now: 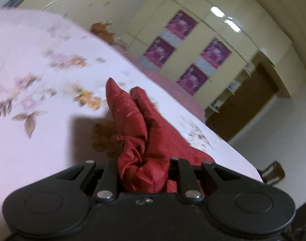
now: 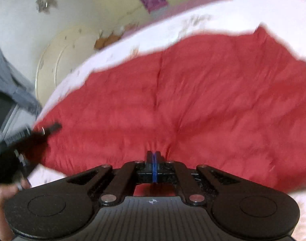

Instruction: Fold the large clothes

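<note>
A red padded garment (image 2: 193, 100) lies spread on the floral bed (image 1: 32, 60), its near edge pinched in the right claw (image 2: 154, 160) and a bunched part clenched in the left claw (image 1: 144, 170), so folding looks barely begun.

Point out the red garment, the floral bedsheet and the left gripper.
red garment (image 2: 193, 100): right wrist view, middle of the spread fabric.
floral bedsheet (image 1: 42, 70): left wrist view, bare printed area.
left gripper (image 1: 144, 166): left wrist view, between the fingers, on bunched cloth.
</note>
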`<state>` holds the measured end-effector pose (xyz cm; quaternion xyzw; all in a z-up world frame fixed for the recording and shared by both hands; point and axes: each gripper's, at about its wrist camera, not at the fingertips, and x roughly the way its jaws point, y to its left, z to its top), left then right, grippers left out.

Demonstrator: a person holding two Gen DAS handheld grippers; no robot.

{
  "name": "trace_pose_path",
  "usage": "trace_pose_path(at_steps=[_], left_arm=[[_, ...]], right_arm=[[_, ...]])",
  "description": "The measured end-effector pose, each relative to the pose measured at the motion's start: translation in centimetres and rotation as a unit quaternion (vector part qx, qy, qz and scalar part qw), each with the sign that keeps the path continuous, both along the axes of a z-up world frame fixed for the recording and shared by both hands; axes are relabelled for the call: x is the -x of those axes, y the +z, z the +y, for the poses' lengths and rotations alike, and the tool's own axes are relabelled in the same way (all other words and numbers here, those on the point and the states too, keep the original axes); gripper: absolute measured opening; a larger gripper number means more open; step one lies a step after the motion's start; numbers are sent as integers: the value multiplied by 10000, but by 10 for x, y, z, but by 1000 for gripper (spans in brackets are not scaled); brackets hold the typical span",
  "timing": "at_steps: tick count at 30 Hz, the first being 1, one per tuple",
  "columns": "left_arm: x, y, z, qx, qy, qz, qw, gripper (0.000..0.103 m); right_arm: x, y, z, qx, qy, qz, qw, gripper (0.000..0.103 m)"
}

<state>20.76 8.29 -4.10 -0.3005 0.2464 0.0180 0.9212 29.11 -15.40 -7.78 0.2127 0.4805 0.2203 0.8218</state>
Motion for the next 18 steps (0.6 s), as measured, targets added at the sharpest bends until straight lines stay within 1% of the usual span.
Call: trace_pose_path(at_steps=[2,4,8,9,10,11,14,15,16,18], left_arm=[[4,12,-18,-337,-205,-199,9990,17],[6,23,-35,-619,-402,-361,9966,17],[7,34,-61,-898,-638,-477,9928,17],[7,35,-64,-928,-669,-472,9923,17],[6,36,-68,-956,-682,-448,9921,17],[7,36,-69,-986,-683,-430,9919,17],[6,36,-70,-1008,-654,-389,9920,17],[6,36,-70,-1005,-650,-379,9921,17],[6,36,-70,-1003,-654,-375,9921,17],[5,38,-71,-1024,-683,-374,9917,17]], right_arm=[[-2,-13,6,6,21,-15,10000,0],[-5,-14,5,-27,53,16,10000,0],[-4,-19,-8,-284,75,173,9994,0],[-7,-17,-11,-331,21,228,9992,0],[-10,-12,-16,-429,-98,166,9989,0],[-12,-5,-22,-549,-230,6,9982,0],[-29,4,-26,-518,-457,-323,9971,0],[-39,3,-26,-537,-541,-334,9965,0],[-49,-4,-25,-591,-597,-234,9962,0],[-67,-24,-17,-570,-538,154,9968,0]])
